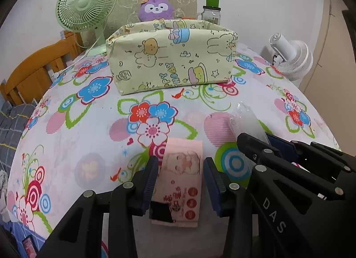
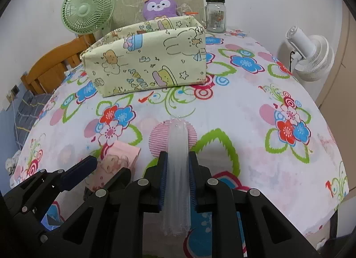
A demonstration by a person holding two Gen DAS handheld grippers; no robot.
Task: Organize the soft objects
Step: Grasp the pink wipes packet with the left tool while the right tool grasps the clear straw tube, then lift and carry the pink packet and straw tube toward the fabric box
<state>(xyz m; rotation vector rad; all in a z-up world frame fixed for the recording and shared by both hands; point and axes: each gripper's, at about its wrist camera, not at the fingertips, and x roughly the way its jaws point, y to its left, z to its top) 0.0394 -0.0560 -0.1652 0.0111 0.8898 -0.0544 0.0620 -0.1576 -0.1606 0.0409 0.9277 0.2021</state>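
We clamp right gripper (image 2: 177,180) on clear plastic sleeve (image 2: 177,169), left gripper (image 1: 180,182) apart around pink tissue pack (image 1: 181,182), fabric bin (image 1: 171,55) at 12 o'clock.

green desk fan (image 1: 85,5), white fan (image 2: 311,55), glass jar (image 2: 215,14), wooden chair (image 1: 33,68)

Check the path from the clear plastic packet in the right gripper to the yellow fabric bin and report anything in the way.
Nothing visible blocks it. The right gripper holds the clear plastic packet, and only bare floral tablecloth lies between it and the yellow fabric bin. The bin's near wall stands upright, so the packet must go over it.
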